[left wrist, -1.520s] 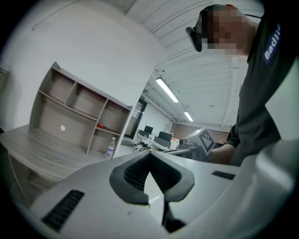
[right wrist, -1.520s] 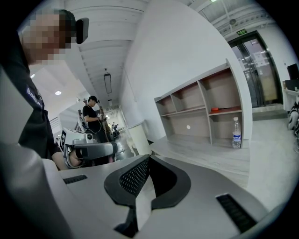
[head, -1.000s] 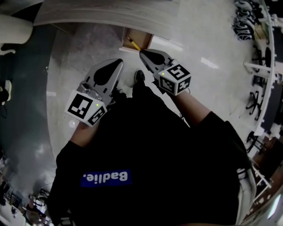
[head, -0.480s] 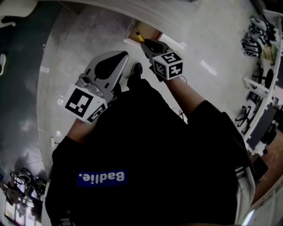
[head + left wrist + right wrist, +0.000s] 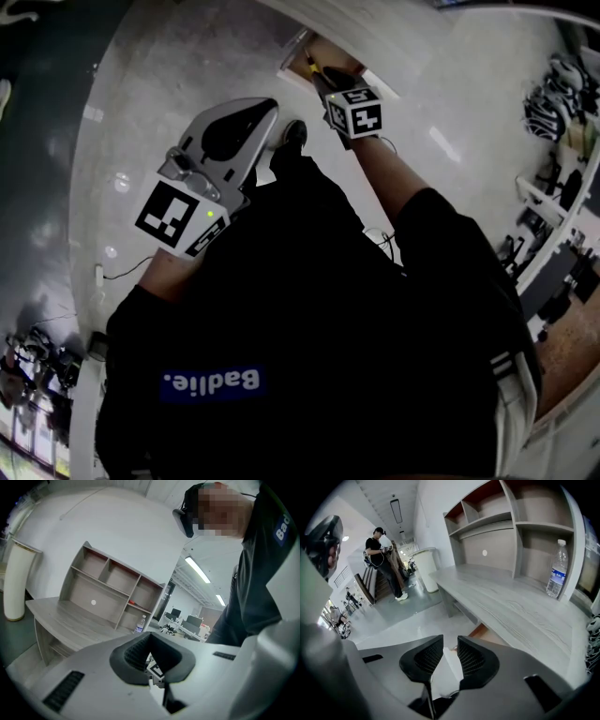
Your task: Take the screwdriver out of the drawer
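right gripper jaws a narrow gap apart, empty, just over the yellow screwdriver in the open drawer under the desk. left gripper jaws closed, empty. we think the narrow gap could nudge or miss the handle.

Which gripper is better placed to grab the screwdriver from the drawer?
Right. The right gripper is at the open drawer, jaws apart, right beside the yellow screwdriver. The left gripper hangs over the floor, short of the drawer.
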{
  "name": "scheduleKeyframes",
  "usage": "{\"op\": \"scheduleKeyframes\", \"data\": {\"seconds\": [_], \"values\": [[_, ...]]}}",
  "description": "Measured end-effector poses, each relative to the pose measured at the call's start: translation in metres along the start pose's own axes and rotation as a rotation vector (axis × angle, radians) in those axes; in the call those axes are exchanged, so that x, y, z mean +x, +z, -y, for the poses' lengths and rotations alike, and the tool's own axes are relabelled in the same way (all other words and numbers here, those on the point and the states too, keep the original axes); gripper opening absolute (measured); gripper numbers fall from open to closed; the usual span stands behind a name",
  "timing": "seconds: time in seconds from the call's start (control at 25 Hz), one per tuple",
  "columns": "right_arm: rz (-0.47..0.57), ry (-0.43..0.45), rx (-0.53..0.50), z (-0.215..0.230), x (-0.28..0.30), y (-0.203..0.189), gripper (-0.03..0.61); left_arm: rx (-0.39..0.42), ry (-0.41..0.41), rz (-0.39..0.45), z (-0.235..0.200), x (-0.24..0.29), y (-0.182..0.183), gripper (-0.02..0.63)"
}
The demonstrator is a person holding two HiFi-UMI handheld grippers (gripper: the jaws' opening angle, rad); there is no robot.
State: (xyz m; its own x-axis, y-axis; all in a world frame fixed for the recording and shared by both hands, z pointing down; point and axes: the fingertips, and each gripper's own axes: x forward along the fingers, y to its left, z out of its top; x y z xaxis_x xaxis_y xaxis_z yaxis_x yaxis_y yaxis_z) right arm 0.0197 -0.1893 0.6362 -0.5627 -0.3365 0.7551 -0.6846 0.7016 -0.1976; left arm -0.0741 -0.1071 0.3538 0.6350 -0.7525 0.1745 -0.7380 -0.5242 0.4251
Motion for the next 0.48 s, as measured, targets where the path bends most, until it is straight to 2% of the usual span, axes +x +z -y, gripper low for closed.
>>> {"op": "scheduleKeyframes", "data": {"seconds": [0.48], "values": [[-0.181, -0.092, -0.036, 0.038, 0.080, -0.068, 0.117, -0.015, 0.039, -0.018, -0.028, 0.004, -0.003, -0.002]]}}
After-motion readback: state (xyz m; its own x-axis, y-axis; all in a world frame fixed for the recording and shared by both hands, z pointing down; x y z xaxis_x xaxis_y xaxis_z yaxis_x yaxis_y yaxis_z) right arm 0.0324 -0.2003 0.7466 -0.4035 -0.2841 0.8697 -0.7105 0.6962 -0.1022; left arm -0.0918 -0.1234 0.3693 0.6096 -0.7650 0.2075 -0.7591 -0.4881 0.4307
